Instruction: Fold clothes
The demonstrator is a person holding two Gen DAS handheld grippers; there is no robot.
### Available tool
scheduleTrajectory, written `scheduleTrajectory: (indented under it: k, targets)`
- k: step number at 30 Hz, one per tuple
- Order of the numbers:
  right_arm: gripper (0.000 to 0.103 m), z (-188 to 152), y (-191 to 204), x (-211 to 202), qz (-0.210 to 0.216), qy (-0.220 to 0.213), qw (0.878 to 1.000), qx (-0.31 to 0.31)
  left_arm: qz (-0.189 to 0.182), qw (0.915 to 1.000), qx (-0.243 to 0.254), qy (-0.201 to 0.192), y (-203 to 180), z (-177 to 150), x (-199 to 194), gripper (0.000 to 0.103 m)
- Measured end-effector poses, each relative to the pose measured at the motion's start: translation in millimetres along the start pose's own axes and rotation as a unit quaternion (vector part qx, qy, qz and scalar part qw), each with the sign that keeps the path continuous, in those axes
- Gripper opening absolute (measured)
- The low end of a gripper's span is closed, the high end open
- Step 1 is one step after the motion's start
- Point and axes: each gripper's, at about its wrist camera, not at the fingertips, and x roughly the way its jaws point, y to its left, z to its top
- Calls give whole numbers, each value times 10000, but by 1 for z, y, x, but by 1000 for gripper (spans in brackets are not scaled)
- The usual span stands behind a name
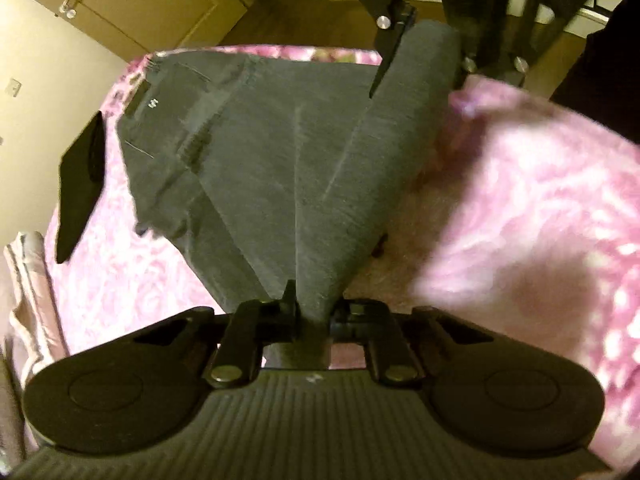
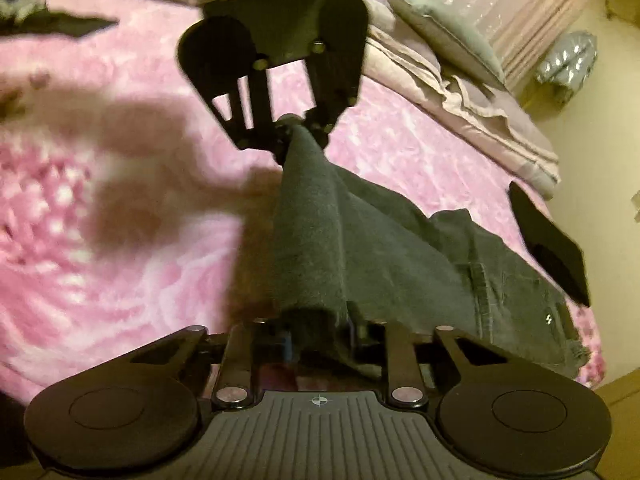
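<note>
A pair of dark grey jeans (image 1: 256,152) lies on a pink floral bedspread (image 1: 520,208), waistband at the far left. My left gripper (image 1: 316,308) is shut on one leg end and holds it off the bed. My right gripper (image 1: 384,80) shows across from it, pinching the other corner of the leg end. In the right wrist view my right gripper (image 2: 320,332) is shut on the jeans (image 2: 360,248), and my left gripper (image 2: 296,124) grips the same raised fold opposite. The cloth hangs taut between them.
A flat black object (image 1: 80,184) lies on the bed beside the waistband, also in the right wrist view (image 2: 552,244). Folded pale pink bedding and a pillow (image 2: 444,32) sit at the head of the bed. A wooden cabinet (image 1: 132,0) stands beyond.
</note>
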Motion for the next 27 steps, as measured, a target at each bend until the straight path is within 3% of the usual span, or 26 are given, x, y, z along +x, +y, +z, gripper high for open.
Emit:
scheduleTrajectory:
  k: [5, 14, 21, 27]
  targets:
    - [19, 26, -18, -51, 398, -67, 9990, 180, 44, 9992, -400, 58, 12, 10, -42, 8]
    - [19, 48, -67, -127, 1065, -441, 9930, 245, -278, 9944, -976, 301, 46, 45, -108, 7]
    - [19, 40, -201, -127, 1813, -701, 9645, 1789, -560, 9927, -994, 383, 144, 99, -109, 7]
    - [19, 0, -348, -84, 1999, -887, 9238, 3142, -958, 9892, -1042, 369, 280, 164, -32, 8]
